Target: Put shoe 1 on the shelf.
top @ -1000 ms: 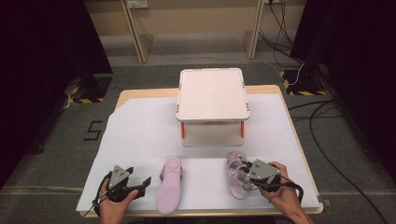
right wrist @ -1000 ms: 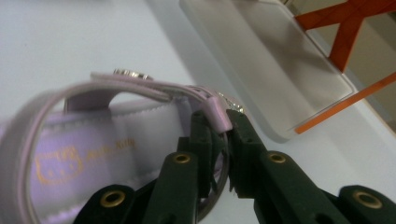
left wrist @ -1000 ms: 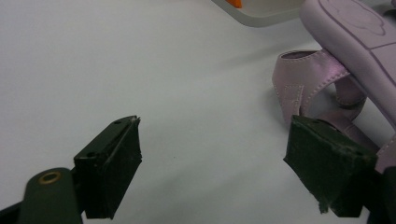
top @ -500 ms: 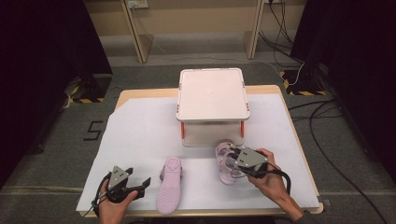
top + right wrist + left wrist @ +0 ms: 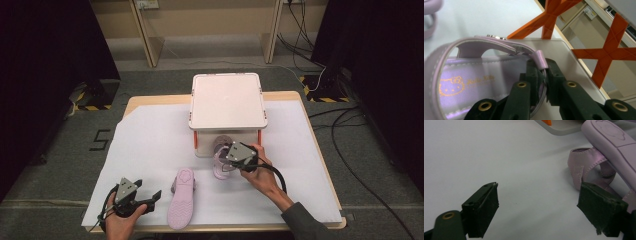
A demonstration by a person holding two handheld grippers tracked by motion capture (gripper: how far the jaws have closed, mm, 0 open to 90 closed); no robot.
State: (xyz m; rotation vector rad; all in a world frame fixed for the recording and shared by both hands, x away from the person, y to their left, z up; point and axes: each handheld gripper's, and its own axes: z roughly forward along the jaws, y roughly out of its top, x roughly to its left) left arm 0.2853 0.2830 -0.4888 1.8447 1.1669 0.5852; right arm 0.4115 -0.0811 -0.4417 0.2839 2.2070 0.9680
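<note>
Two lilac sandals are on the white-covered table. One sandal [image 5: 181, 199] [image 5: 609, 157] lies sole up near the front edge, just right of my open left gripper [image 5: 146, 199] [image 5: 541, 205], which holds nothing. My right gripper [image 5: 230, 159] [image 5: 541, 75] is shut on a strap of the other sandal [image 5: 220, 156] [image 5: 474, 80]. It holds that sandal at the front opening of the white rack [image 5: 227, 100], over the rack's lower shelf [image 5: 564, 55]. The insole faces the right gripper view camera.
The rack has a flat white top and orange cross braces [image 5: 554, 22] at its sides. White paper [image 5: 150, 145] covers the table, with bare room to the left and right of the rack. The table's front edge [image 5: 225, 227] lies near my left hand.
My right gripper has carried its sandal forward and left, from the front right of the table to the rack's lower opening. The left gripper and the upturned sandal have stayed put.
</note>
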